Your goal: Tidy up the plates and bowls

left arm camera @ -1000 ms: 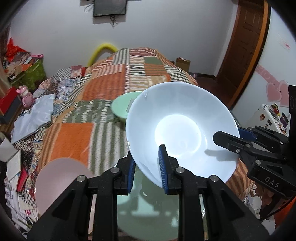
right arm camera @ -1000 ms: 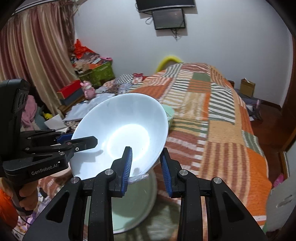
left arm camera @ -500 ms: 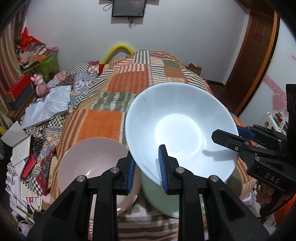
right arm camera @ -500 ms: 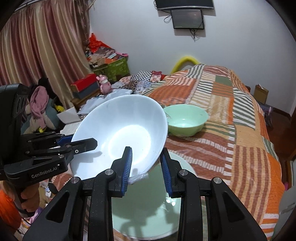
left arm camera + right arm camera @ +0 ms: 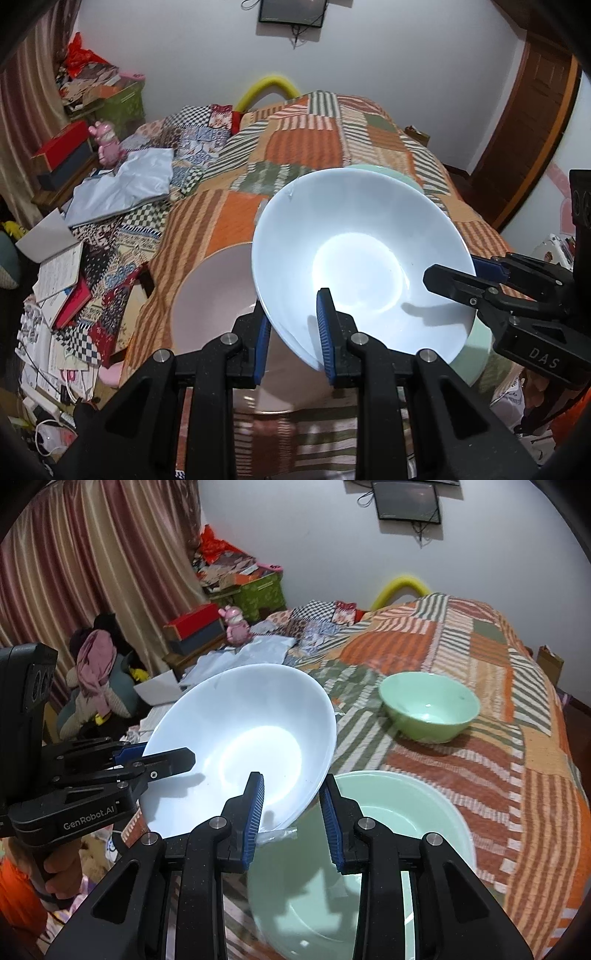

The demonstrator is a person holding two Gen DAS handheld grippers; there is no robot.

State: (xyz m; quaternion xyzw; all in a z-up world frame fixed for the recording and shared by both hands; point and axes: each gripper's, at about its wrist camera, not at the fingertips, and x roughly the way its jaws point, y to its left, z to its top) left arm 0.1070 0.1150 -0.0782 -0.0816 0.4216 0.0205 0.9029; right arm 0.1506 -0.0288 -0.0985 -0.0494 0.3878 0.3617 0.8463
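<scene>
A large white bowl (image 5: 362, 258) hangs tilted in the air above the bed, held by both grippers. My left gripper (image 5: 291, 341) is shut on its near rim. My right gripper (image 5: 291, 816) is shut on the opposite rim of the white bowl (image 5: 243, 746). Below it in the left wrist view lies a pink plate (image 5: 210, 295), with a pale green plate (image 5: 471, 354) at its right. In the right wrist view a large pale green plate (image 5: 388, 830) lies under the bowl and a small green bowl (image 5: 430, 705) stands farther back.
The patchwork bedspread (image 5: 317, 147) covers the bed. Books and papers (image 5: 62, 280) lie over the bed's left side and the floor. Boxes and a pink toy (image 5: 234, 624) stand by the curtain. A wooden door (image 5: 532, 122) is at the right.
Both grippers have carried the white bowl leftward over the bed. The pink plate has come fully into the left view, and the small green bowl has appeared in the right view.
</scene>
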